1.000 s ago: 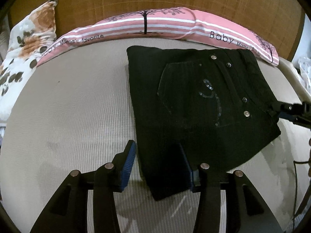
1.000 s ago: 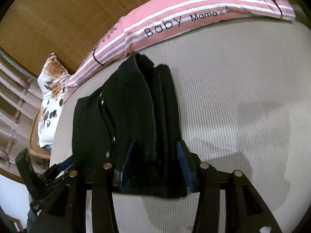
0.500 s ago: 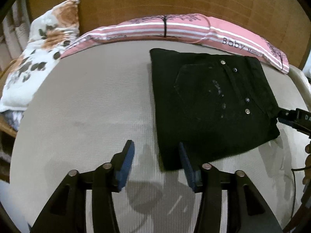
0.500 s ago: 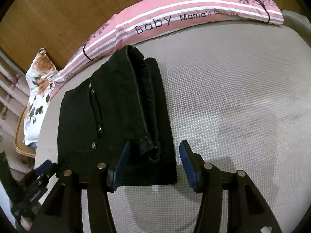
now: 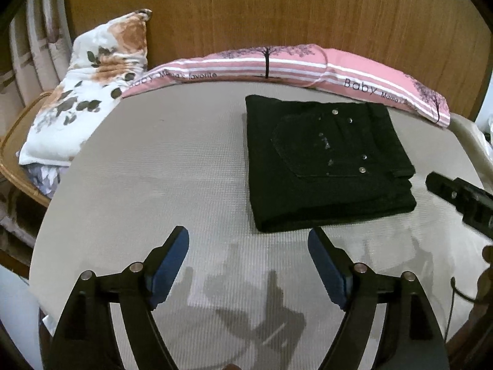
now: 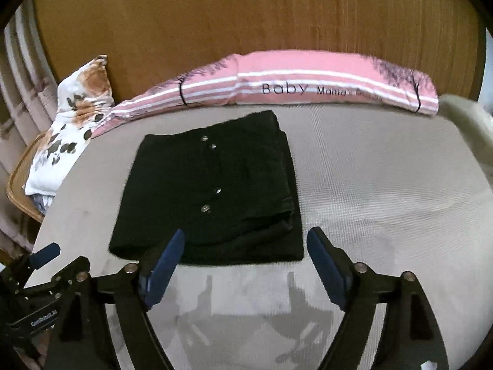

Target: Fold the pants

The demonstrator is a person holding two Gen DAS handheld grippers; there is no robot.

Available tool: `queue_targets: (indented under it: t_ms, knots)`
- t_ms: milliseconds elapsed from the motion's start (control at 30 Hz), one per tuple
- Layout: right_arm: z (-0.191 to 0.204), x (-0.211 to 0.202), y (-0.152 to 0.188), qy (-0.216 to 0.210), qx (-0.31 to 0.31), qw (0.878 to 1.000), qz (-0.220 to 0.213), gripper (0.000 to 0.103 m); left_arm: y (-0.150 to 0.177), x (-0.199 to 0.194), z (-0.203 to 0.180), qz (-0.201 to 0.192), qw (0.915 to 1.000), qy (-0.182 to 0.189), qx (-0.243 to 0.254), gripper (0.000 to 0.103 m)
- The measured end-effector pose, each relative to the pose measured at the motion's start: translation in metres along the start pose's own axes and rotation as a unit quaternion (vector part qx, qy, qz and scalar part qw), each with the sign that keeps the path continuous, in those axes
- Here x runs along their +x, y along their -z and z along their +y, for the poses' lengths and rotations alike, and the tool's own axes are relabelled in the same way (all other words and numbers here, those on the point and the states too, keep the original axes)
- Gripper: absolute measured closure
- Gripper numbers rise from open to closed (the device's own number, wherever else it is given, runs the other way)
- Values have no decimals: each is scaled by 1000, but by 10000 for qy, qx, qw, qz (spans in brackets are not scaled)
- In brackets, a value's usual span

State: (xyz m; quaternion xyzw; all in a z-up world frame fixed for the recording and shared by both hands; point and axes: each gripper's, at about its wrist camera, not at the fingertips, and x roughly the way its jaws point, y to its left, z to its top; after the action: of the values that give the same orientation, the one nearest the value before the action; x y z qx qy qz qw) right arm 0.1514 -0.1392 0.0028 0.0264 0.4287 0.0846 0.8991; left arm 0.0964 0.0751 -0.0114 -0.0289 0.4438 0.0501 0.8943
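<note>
The black pants (image 5: 326, 166) lie folded into a compact rectangle on the beige bed surface (image 5: 154, 178), back pocket and metal rivets facing up. They also show in the right wrist view (image 6: 212, 197). My left gripper (image 5: 248, 246) is open and empty, held above the bed just short of the pants' near edge. My right gripper (image 6: 246, 246) is open and empty, its left finger overlapping the pants' near edge in the view. The right gripper's tip (image 5: 456, 191) shows to the right of the pants; the left gripper's body (image 6: 37, 274) shows at lower left.
A long pink striped pillow (image 5: 277, 67) lies along the wooden headboard (image 5: 277, 9) behind the pants. A floral pillow (image 5: 86, 92) sits at the far left over a wicker edge (image 5: 12, 154). A pale cushion (image 6: 462, 114) is at the far right.
Both grippers have let go of the pants, opened wide and pulled back and up. The pants now lie flat, folded on the bed.
</note>
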Motion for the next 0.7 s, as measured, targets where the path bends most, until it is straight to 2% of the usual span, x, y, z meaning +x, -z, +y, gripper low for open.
queue_targets:
  t_ms: [200,433,700]
  knots:
    - [31,-26,22,273,-439,9984,-220,14,9,-19,0,-110,9999,-105,-67,21]
    - [46,-38,37,338,-577,9975,-248,11,17,-29,-3,-149,9998,-153,-52,21]
    - [45,-42,45,210,-373,9990,-144,11,24,-33,-4,-101,9998,-107,-116,21]
